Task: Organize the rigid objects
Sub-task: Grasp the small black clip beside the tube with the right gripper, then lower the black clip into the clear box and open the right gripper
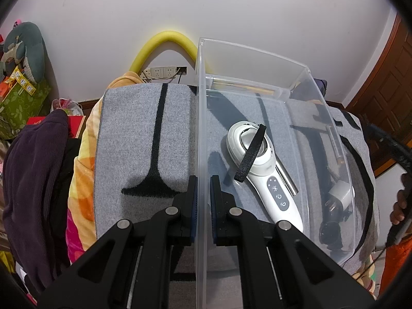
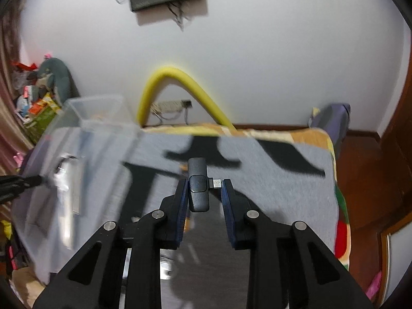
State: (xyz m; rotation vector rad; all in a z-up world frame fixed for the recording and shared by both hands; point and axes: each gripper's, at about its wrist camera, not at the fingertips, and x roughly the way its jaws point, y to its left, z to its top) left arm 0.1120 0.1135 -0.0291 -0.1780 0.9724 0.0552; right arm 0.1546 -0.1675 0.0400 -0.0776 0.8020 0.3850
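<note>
A clear plastic bin stands on a grey mat with black stripes. Inside lie a white handheld device with a black strap, a white plug adapter and a dark round item. My left gripper is shut on the bin's left wall. My right gripper holds a small dark wireless-mic-style gadget with a metal plug above the mat, to the right of the blurred bin.
A yellow foam tube arches behind the table over a wall power strip. Dark clothing and a patterned blanket lie left. Clutter and a plush toy sit far left. A wooden door is right.
</note>
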